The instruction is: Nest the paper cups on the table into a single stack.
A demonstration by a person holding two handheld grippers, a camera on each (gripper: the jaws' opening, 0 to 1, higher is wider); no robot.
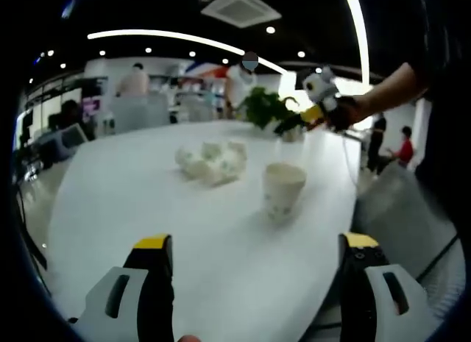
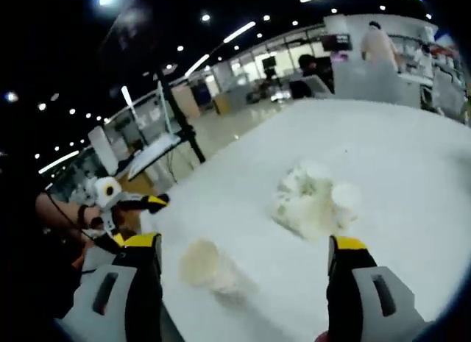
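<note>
In the left gripper view, the left gripper point(image 1: 254, 257) hangs low over the near part of the white tabletop point(image 1: 132, 202), its yellow-tipped jaws spread wide with nothing between them. One paper cup point(image 1: 282, 189) stands upright ahead of it, toward the tabletop's right edge, and a loose cluster of paper cups point(image 1: 212, 162) lies tumbled near the middle, well apart from the single cup. Beyond them a potted plant point(image 1: 265, 107) sits toward the far edge, and the right gripper point(image 1: 300, 121) reaches in from the right in a person's hand, close to the plant. In the right gripper view, the right gripper's jaws stand wide apart, gripping nothing, over the tabletop. The cluster is a blurred white heap between the jaw tips, the single cup shows near the left edge, and the left gripper is beyond that edge.
</note>
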